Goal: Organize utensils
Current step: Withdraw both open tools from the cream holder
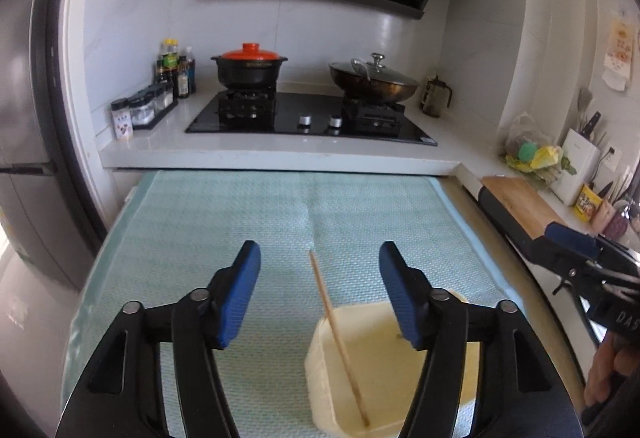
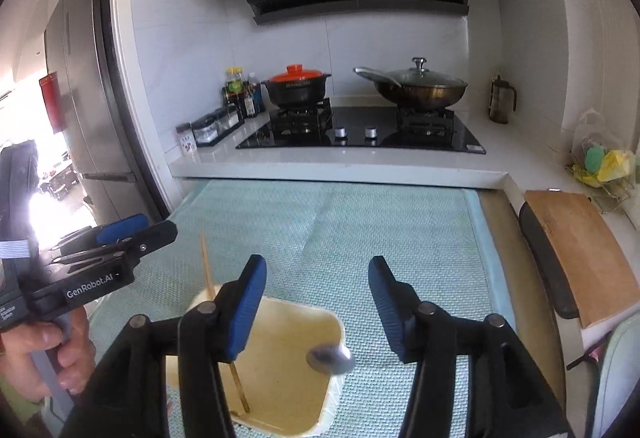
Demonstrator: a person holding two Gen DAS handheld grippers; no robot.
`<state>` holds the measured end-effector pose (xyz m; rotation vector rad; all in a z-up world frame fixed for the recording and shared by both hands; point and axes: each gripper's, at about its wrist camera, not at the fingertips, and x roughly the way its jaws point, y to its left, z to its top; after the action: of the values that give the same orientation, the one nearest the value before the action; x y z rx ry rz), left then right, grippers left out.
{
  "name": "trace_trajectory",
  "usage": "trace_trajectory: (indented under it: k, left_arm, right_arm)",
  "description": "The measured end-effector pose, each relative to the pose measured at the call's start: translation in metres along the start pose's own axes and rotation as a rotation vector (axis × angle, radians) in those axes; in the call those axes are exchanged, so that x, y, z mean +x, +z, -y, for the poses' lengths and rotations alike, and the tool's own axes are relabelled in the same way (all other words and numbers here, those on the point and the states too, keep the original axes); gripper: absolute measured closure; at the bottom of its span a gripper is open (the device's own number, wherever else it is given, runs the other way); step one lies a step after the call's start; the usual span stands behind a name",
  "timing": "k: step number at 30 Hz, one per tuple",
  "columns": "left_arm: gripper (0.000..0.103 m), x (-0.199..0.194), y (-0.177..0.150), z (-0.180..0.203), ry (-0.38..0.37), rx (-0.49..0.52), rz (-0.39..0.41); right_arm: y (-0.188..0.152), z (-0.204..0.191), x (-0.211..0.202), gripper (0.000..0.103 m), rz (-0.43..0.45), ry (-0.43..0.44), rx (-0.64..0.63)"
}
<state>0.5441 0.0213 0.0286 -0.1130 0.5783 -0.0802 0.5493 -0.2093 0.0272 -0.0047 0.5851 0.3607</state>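
Wooden chopstick leaning in cream tray, spoon on rim

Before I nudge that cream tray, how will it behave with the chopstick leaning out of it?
The cream tray looks thin-walled and probably light, so it may slide on the woven mat. The chopstick leans over its rim, foot on the floor, so it could roll or tip out. The spoon perched at the rim might slip off.
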Motion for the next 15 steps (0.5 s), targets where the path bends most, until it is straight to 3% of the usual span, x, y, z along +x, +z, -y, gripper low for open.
trace_trajectory:
  k: [2,5,9,15]
  left_arm:
    - [0.018,-0.034,-0.006,-0.011,-0.001,0.022,0.026]
    - [0.006,-0.084,-0.030,-0.031,0.013,0.052,0.041]
    - [0.006,-0.140,-0.078,-0.053,0.044,0.073,0.035]
    - [0.006,-0.196,-0.152,-0.068,0.068,0.020,0.042]
  right_arm:
    - [-0.004,-0.002,-0.031,0.035,0.036,-0.011,-0.008]
    - [-0.025,-0.007,-0.077,0.034,0.064,-0.022,-0.033]
    - [-0.074,-0.016,-0.137,0.033,0.086,-0.038,-0.064]
    - [-0.155,-0.041,-0.200,0.029,0.135,-0.085,-0.109]
